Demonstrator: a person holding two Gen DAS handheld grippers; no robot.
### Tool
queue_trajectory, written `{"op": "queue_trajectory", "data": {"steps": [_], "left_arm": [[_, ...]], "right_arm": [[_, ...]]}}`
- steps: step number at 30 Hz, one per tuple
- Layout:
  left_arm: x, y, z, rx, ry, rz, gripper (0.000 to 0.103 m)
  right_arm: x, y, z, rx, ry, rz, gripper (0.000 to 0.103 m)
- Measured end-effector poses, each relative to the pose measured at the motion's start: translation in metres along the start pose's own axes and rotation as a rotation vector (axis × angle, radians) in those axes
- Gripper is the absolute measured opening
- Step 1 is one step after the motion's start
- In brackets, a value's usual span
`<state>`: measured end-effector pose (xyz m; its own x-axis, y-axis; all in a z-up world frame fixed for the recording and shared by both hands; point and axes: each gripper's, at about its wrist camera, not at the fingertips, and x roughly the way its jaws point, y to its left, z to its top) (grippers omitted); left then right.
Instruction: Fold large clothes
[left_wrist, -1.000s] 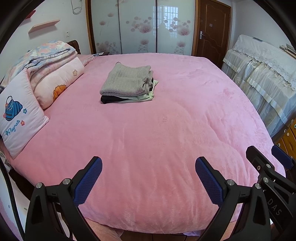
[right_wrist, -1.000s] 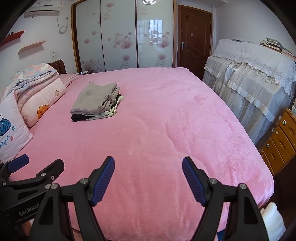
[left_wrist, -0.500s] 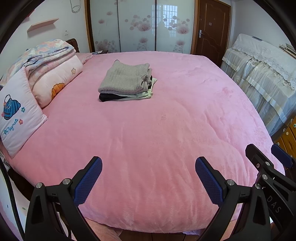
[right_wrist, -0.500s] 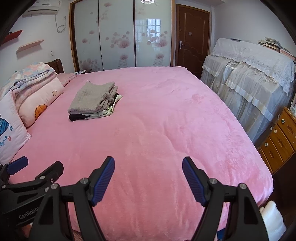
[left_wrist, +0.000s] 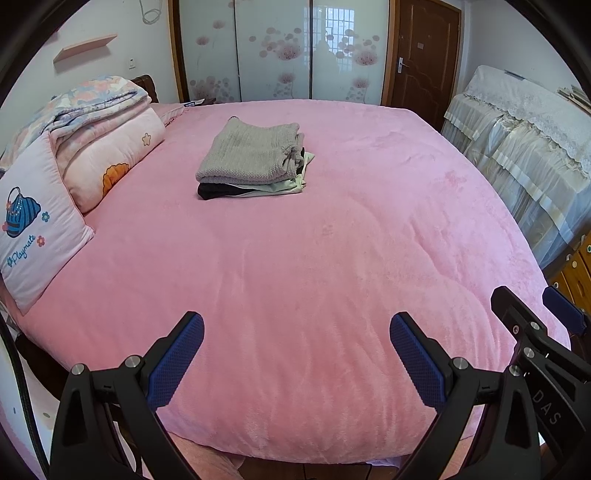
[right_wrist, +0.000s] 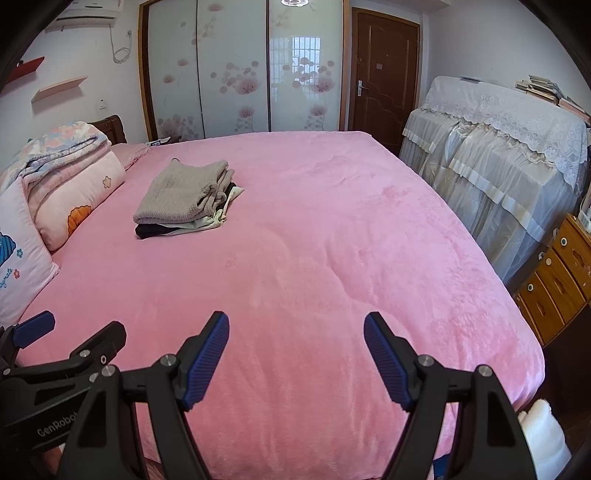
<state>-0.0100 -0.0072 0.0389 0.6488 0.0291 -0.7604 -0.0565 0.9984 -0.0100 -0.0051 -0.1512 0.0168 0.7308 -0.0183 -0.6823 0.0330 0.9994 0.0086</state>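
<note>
Both the left gripper (left_wrist: 296, 350) and right gripper (right_wrist: 296, 349) are hovering released at the bed's (left_wrist: 332, 258) near edge, the folded clothes (left_wrist: 255, 158) lying far ahead, upper left, nearer the left gripper.

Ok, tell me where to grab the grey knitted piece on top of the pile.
Take the grey knit by its near folded edge, coming from the foot of the bed. That edge overhangs the black garment below and faces both open grippers, so a finger could probably slip under it.
</note>
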Motion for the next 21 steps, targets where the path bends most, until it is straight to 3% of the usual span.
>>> {"op": "queue_trajectory", "data": {"steps": [21], "left_arm": [[0.0087, -0.0014, -0.0024, -0.008, 0.035, -0.004, 0.1]], "right_arm": [[0.0016, -0.0039, -0.009, 0.001, 0.01, -0.001, 0.076]]}}
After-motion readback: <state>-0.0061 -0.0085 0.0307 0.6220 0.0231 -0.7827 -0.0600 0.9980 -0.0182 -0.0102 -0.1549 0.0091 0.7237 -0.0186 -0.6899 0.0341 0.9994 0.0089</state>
